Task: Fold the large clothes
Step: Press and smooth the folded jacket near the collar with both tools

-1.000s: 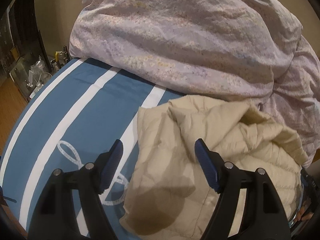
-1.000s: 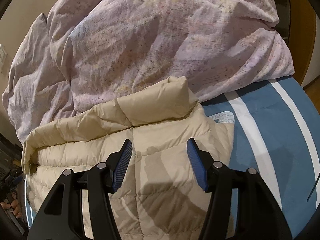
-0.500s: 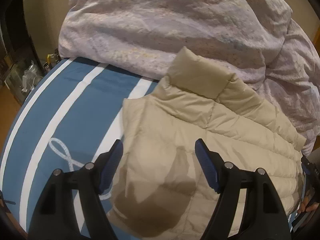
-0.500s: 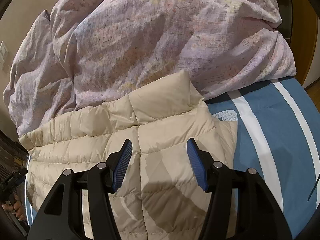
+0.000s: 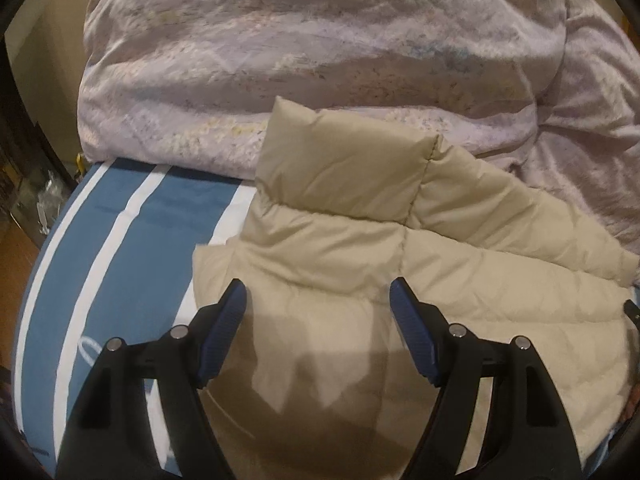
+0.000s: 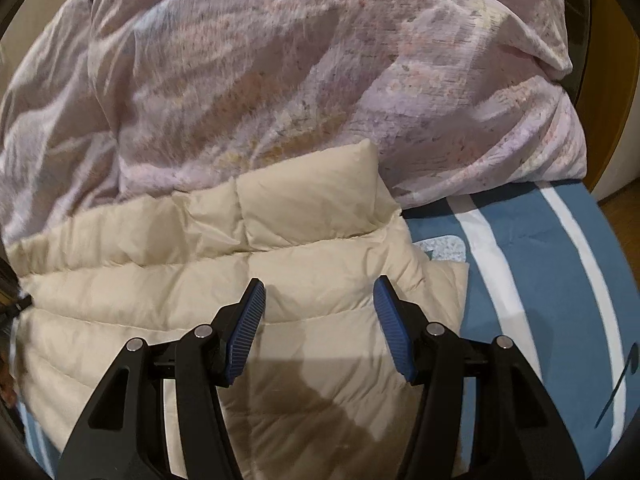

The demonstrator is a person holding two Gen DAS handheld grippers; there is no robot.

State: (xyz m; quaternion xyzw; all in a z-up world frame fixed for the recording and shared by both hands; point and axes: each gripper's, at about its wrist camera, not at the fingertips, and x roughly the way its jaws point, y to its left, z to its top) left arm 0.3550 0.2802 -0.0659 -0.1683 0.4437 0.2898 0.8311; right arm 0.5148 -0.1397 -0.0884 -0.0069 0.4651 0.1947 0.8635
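A beige quilted puffer jacket [image 5: 360,272] lies on the blue bed sheet with its collar [image 5: 344,172] standing up against the duvet. It also shows in the right wrist view [image 6: 200,300], collar [image 6: 312,200] at the far side. My left gripper [image 5: 318,304] is open and empty, hovering above the jacket just below the collar. My right gripper [image 6: 320,304] is open and empty, hovering above the jacket's chest. Their shadows fall on the fabric.
A bunched pale lilac floral duvet [image 5: 320,48] fills the far side of the bed, also in the right wrist view [image 6: 280,72]. The blue sheet with white stripes [image 5: 112,240] lies left of the jacket and right of it in the right wrist view [image 6: 540,280]. Clutter [image 5: 44,200] sits beside the bed's left edge.
The jacket went from crumpled to spread flat with the collar up. Both wrist views have closed in on the jacket. Both grippers stayed open.
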